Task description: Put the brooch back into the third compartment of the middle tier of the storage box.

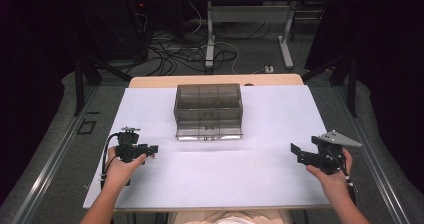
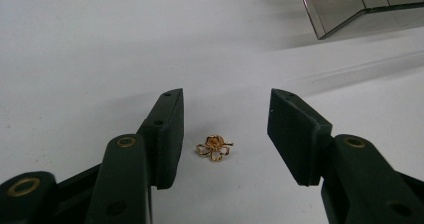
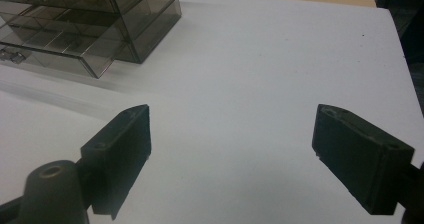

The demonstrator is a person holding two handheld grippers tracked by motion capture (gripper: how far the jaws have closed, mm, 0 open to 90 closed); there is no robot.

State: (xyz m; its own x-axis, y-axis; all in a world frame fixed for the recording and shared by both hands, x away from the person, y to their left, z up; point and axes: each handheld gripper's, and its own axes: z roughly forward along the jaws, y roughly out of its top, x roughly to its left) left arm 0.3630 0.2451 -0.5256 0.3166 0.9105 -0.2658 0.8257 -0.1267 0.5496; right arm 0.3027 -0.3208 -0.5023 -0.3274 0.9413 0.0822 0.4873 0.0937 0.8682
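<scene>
**Gold flower charm framed but not yet grasped**

The left gripper (image 2: 225, 134) hangs low over the white desk (image 1: 280, 124) with its jaws apart, and a small gold flower-shaped charm (image 2: 215, 147) lies flat on the desk between them, nearer the left-hand jaw but touching neither. In the high view the left gripper (image 1: 151, 149) sits near the desk's left edge, well short of the smoky transparent drawer box (image 1: 208, 111) that stands at the middle of the desk toward the far side. The right gripper (image 1: 296, 151) waits off at the right, jaws wide apart and holding nothing.

By my reading the work is at its start: the approach is made, but closing on the charm, lifting it and carrying it, probably to the drawer box, all remain. Whether a drawer stands open I cannot tell.
</scene>
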